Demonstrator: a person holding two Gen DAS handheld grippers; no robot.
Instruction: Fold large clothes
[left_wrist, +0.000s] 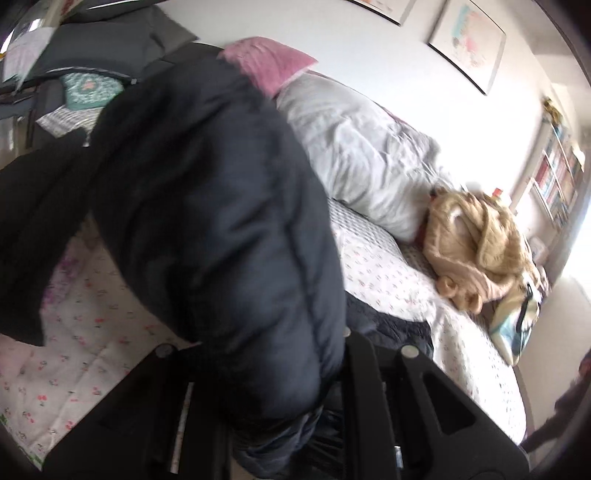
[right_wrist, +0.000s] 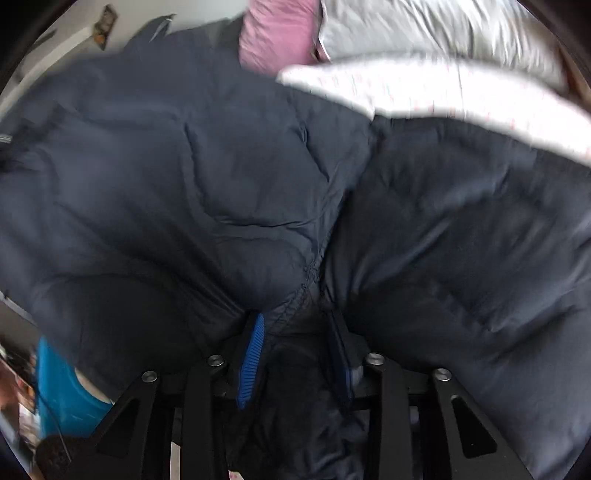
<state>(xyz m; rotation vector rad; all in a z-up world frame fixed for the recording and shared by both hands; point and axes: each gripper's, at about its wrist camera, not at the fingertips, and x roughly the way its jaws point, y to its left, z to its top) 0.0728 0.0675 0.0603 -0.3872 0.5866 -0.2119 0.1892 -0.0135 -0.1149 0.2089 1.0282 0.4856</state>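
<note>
1. Nearest the lens in both wrist views we find a dark navy puffer jacket (right_wrist: 258, 184), bulging over the jaw mounts.
2. We hold the left gripper (left_wrist: 295, 413) clamped on a padded section of it, which is raised above the floral bedspread (left_wrist: 92, 350); its fingertips are buried in fabric.
3. We read the right gripper (right_wrist: 295, 332) as closed on a stitched seam, with a blue finger pad (right_wrist: 253, 362) pressing the cloth from one side.
4. Most of the jacket drapes on the bed, near a pink pillow (left_wrist: 269, 62), a white duvet (left_wrist: 362, 147) and a tan knitted garment (left_wrist: 476, 240).
5. Handling, as we judge it:
   - light, soft and springy; folds will tend to puff open;
   - smooth shell, likely to slip in a shallow pinch.
6. We recommend gripping at seams, hem or cuffs, where stitched layers give firmer purchase than padding.
</note>
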